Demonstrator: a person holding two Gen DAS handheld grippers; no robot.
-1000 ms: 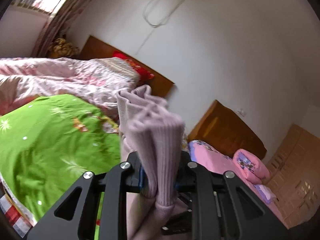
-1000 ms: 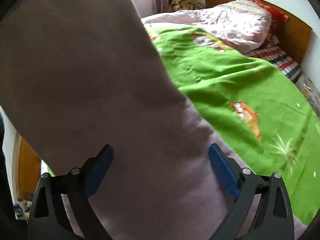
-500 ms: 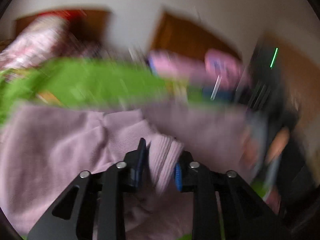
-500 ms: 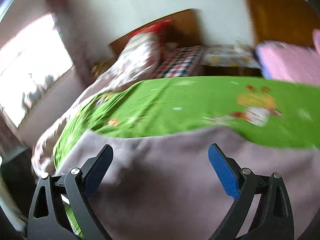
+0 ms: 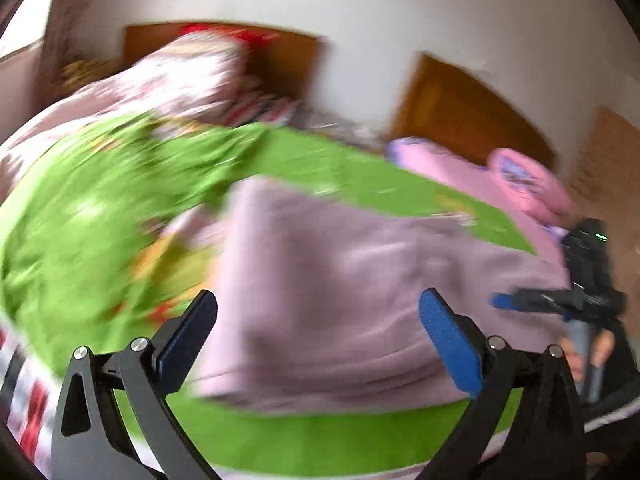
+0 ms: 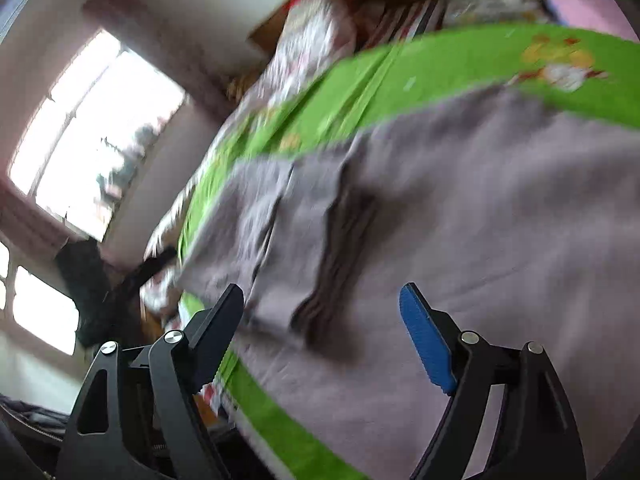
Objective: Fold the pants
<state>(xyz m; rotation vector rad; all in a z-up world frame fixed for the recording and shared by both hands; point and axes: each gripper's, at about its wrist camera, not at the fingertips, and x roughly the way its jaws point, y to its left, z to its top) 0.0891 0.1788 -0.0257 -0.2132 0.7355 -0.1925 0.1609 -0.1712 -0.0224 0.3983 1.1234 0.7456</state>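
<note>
The pale pink knit pants (image 5: 340, 288) lie spread on the green bedspread (image 5: 100, 216), folded over on themselves. My left gripper (image 5: 316, 332) is open and empty just above their near edge. The right gripper's body shows at the far right of the left wrist view (image 5: 560, 300). In the right wrist view the pants (image 6: 460, 220) fill the middle, with a dark fold crease down them. My right gripper (image 6: 320, 332) is open and empty over them. Both views are motion-blurred.
A pink floral quilt (image 5: 168, 80) is heaped at the wooden headboard (image 5: 288, 60). A second bed with pink bedding (image 5: 520, 184) stands to the right. A bright window (image 6: 92, 128) is to the left of the bed. The bed's near edge (image 5: 320, 440) runs below the pants.
My left gripper has let go of the bunched pants and opened. The pants now lie flat on the bed. Both grippers have swung round quickly; the right one stayed open.
</note>
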